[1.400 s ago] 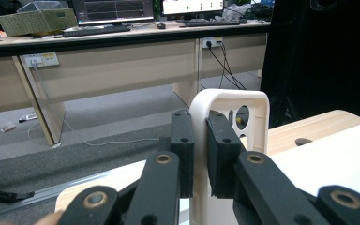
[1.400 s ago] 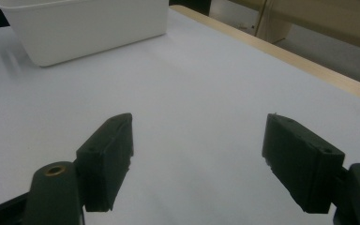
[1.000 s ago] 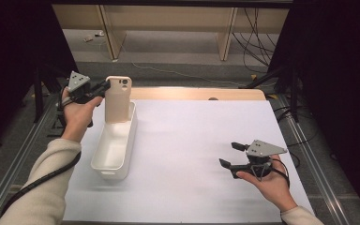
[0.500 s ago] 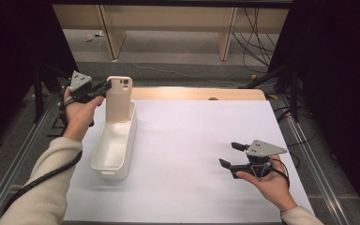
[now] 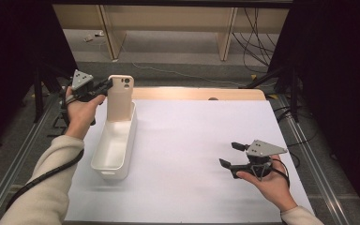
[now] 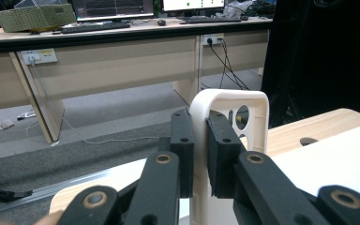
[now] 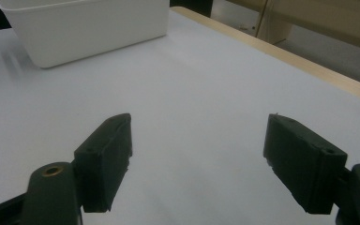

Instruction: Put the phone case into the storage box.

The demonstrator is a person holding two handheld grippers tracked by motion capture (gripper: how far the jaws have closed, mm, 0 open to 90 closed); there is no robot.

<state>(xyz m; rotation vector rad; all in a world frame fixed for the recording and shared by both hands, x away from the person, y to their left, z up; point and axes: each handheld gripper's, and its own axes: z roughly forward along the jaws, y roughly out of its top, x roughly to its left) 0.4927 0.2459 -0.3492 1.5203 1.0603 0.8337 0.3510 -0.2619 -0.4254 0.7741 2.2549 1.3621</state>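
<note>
Your left gripper clamped on edge of cream phone case, case upright at far end of white bin; your right gripper jaws wide apart, holding nothing, low over white mat, well apart from bin

Cream phone case: smooth moulded plastic, matt w/ slight sheen, rounded edges
White oblong plastic bin: smooth, satin finish, soft reflections on inner walls
White table cover: matt, flat, paper- or laminate-like, can't tell which
Pale wood table edge: smooth, low sheen
Left gripper & right gripper: black matt plastic jaws, brass-look rivets; pads dull, fine-textured
Grey three-cornered plate: matt
Beige sleeve: soft cloth
</note>
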